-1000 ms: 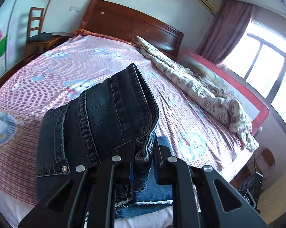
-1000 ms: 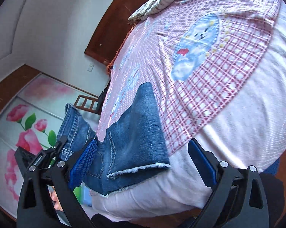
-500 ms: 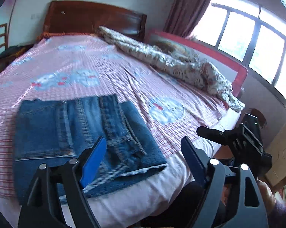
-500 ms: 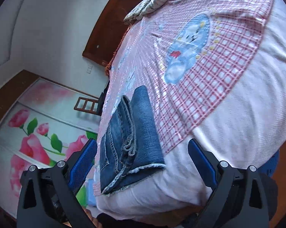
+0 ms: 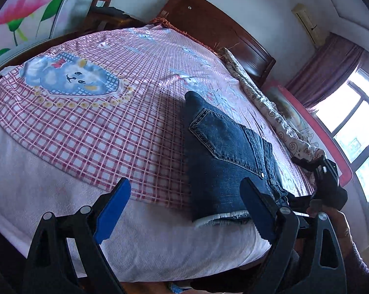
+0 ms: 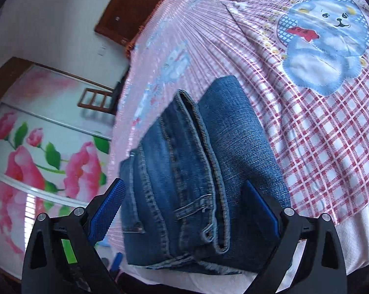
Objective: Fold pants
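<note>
Left tongs (image 5: pixel 184 210) are opening wide over the bed's white edge, nothing between the blue pads. Right tongs (image 6: pixel 184 210) stand wide astride the folded jeans (image 6: pixel 199 171), pads clear of the denim. The jeans lie at the near edge of the pink checked bedsheet (image 5: pixel 98 127); beyond, a rumpled quilt (image 5: pixel 270 107) and wooden headboard (image 5: pixel 213 27).

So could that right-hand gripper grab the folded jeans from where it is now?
Probably yes. The right gripper stands open with the folded jeans lying directly between its blue pads, and nothing covers the bundle on the bed. The stack looks thick, though.
</note>
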Available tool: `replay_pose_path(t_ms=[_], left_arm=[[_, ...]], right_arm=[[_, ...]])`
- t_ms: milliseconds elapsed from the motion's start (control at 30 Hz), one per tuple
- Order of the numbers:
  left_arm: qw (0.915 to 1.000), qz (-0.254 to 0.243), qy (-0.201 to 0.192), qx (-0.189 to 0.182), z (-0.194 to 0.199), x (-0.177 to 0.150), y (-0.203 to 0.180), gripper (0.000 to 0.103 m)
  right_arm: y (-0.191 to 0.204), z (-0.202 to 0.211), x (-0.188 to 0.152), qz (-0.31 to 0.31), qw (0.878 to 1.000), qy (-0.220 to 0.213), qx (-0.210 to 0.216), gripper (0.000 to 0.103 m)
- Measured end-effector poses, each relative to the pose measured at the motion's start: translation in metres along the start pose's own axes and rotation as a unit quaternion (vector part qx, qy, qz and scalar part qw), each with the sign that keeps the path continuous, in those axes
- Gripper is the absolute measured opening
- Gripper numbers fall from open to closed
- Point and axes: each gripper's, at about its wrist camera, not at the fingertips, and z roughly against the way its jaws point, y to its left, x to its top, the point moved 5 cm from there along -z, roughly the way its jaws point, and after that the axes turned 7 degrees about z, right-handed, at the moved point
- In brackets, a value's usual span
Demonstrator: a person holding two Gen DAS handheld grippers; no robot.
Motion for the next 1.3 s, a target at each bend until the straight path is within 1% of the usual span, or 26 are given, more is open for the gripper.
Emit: replay_pose_path(t_ms=[33,67,133,167,200,233,300,333,400,433,467,500,567,600,733,833,900,967,1067,1200,1233,1267,1300], left_arm=[[1.0000,-0.003,-0.001,-0.004,-0.005,-0.002,-0.007,0.091],[1.0000,-0.006,-0.001,-0.008,-0.006,-0.002,-0.009,0.091],[0.9999,-0.006,0.003,-0.014,-0.009,-0.003,-0.013,0.092],[0.9998,-0.004,0.006,-0.017,-0.012,-0.002,-0.015,0.092],[0.9998,-0.002,0.011,-0.018,-0.013,-0.003,-0.014,0.093],[0.9998,0.000,0.013,-0.016,-0.013,-0.004,-0.012,0.093],[0.9998,0.009,0.013,-0.011,-0.015,-0.003,-0.008,0.093],[0.9997,0.015,0.012,-0.013,-0.014,-0.003,-0.005,0.093],[0.9995,0.027,0.009,-0.016,-0.013,-0.001,-0.002,0.093],[0.9995,0.028,0.008,-0.014,-0.012,-0.001,-0.001,0.093],[0.9995,0.028,0.006,-0.011,-0.012,-0.001,0.000,0.093],[0.9996,0.027,0.006,-0.009,-0.012,-0.001,0.001,0.093],[0.9995,0.029,0.006,-0.006,-0.012,-0.001,0.003,0.094],[0.9995,0.031,0.007,-0.002,-0.013,-0.001,0.005,0.094],[0.9992,0.039,0.009,0.009,-0.015,-0.003,0.010,0.094],[0.9992,0.037,0.010,0.016,-0.015,-0.004,0.011,0.094],[0.9993,0.032,0.009,0.017,-0.015,-0.005,0.011,0.094],[0.9994,0.029,0.009,0.019,-0.015,-0.005,0.010,0.094],[0.9994,0.024,0.011,0.021,-0.017,-0.006,0.008,0.094],[0.9994,0.018,0.017,0.024,-0.021,-0.008,0.005,0.094],[0.9994,0.015,0.019,0.024,-0.022,-0.008,0.004,0.094],[0.9994,0.013,0.020,0.025,-0.023,-0.008,0.003,0.094],[0.9994,0.009,0.022,0.027,-0.024,-0.009,0.001,0.094]], right_arm=[[-0.002,-0.006,-0.003,0.001,1.000,0.006,-0.014,0.096],[0.002,-0.011,-0.005,0.018,0.999,0.009,-0.032,0.096],[0.015,-0.017,-0.009,0.070,0.995,0.023,-0.072,0.096],[0.022,-0.019,-0.011,0.100,0.990,0.032,-0.091,0.067],[0.029,-0.021,-0.013,0.125,0.987,0.041,-0.095,0.042],[0.033,-0.020,-0.016,0.136,0.984,0.048,-0.105,0.040],[0.034,-0.022,-0.019,0.143,0.982,0.058,-0.106,0.038],[0.028,-0.026,-0.019,0.130,0.984,0.070,-0.104,0.038],[0.018,-0.031,-0.017,0.098,0.989,0.067,-0.085,0.038],[0.019,-0.031,-0.018,0.098,0.990,0.065,-0.079,0.038],[0.019,-0.031,-0.019,0.103,0.990,0.063,-0.075,0.033],[0.019,-0.029,-0.019,0.104,0.990,0.063,-0.068,0.026],[0.021,-0.021,-0.016,0.082,0.995,0.058,-0.029,0.017],[0.024,-0.016,-0.015,0.072,0.996,0.049,-0.008,0.017],[0.049,0.006,-0.005,0.093,0.995,0.017,0.028,0.014],[0.064,0.018,0.004,0.117,0.992,-0.001,0.037,0.014],[0.063,0.027,0.007,0.119,0.992,-0.009,0.040,0.014],[0.052,0.038,0.009,0.113,0.993,-0.018,0.037,0.014],[0.026,0.049,0.008,0.090,0.995,-0.028,0.022,0.014],[-0.010,0.048,-0.002,0.066,0.998,-0.021,-0.009,0.014],[-0.016,0.044,-0.006,0.062,0.998,-0.018,-0.006,0.014],[-0.021,0.039,-0.009,0.057,0.998,-0.014,0.007,0.014],[-0.030,0.033,-0.011,0.042,0.999,-0.010,-0.008,0.021]])
